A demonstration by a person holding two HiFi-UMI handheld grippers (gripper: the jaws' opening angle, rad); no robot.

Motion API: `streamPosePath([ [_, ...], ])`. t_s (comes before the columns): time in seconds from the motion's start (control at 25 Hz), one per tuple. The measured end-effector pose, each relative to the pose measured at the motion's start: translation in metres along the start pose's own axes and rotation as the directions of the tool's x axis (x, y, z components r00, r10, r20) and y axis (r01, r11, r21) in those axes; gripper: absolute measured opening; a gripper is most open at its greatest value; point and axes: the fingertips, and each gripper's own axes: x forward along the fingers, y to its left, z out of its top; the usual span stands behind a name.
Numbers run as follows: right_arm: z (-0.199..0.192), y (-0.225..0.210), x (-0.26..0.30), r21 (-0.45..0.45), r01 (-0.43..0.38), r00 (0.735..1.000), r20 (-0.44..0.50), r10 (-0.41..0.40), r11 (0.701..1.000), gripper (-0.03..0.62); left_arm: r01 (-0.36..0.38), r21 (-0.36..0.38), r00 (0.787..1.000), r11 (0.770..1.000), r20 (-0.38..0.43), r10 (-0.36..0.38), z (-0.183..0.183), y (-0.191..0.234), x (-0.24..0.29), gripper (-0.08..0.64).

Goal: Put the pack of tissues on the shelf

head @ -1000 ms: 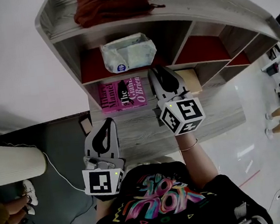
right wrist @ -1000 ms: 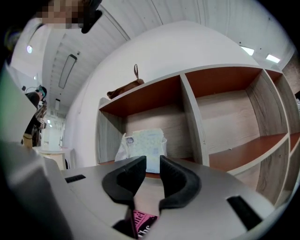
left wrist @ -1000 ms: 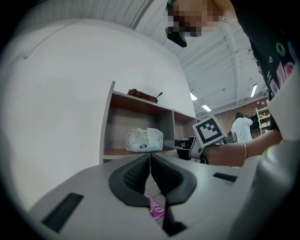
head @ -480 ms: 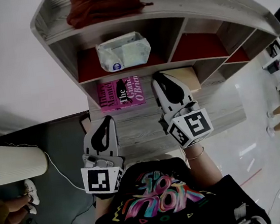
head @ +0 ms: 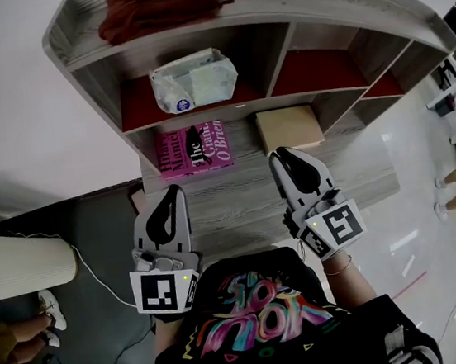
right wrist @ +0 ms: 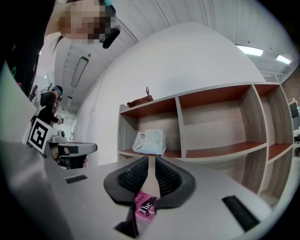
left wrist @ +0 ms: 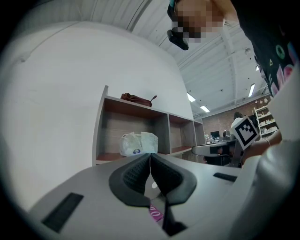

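1. Fingers (left wrist: 133, 176) of your left gripper (left wrist: 150, 156) are pressed together at the tips with nothing between them. Your right gripper (right wrist: 152, 160) has its fingers a narrow slit apart, and it is empty too.
2. The soft white, film-wrapped pack of tissues (head: 194, 80) sits in the leftmost cubby of the grey wood-grain shelf (head: 280, 49). It rests on the red-brown floor of that cubby, below the dark red cloth bundle (head: 157, 7) on the top board.
3. In the head view the pack lies at about 12 o'clock from your left gripper and about 11 o'clock from your right. It is well apart from both. The flat pink book (head: 194, 148) lies on the pale wooden desk (head: 240, 213) between the pack and your fingers. The brown cardboard box (head: 287, 127) is just beyond your right gripper at 12 o'clock.
4. Expect the pack to be light and squashy. Its film looks smooth, so it may slip under a weak pinch and will dent rather than break.
5. If you need to take it up again, close across the full middle of its body. Avoid a loose fold of wrapper at a corner, which would likely stretch or slide out.
6. Judged from where it lies, the pack is already on the shelf and neither gripper has anything to let go of.
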Motion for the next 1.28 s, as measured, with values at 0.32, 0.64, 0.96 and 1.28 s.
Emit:
streamPosePath([
  [0.32, -0.014, -0.009, -0.035, -0.004, -0.001, 0.999, -0.033, 0.001, 1.000, 0.034, -0.014, 0.013, 1.000, 1.000, 0.013, 0.014, 0.001, -0.009, -0.001, 0.025],
  [0.64, -0.023, -0.003, -0.045, 0.052, -0.025, 0.999, -0.038, 0.027, 0.998, 0.017, -0.040, 0.009, 0.999, 0.999, 0.016, 0.040, 0.001, -0.010, -0.006, 0.025],
  [0.96, -0.026, 0.002, -0.046, 0.062, -0.052, 0.998, -0.042, 0.055, 0.997, 0.015, -0.046, 0.002, 0.999, 0.999, 0.012, 0.046, -0.001, -0.010, -0.008, 0.025],
  [1.28, -0.033, 0.000, -0.043, 0.066, -0.034, 0.996, -0.077, 0.039, 0.997, 0.015, -0.034, -0.008, 0.999, 0.999, 0.001, 0.034, -0.007, -0.009, -0.007, 0.025],
])
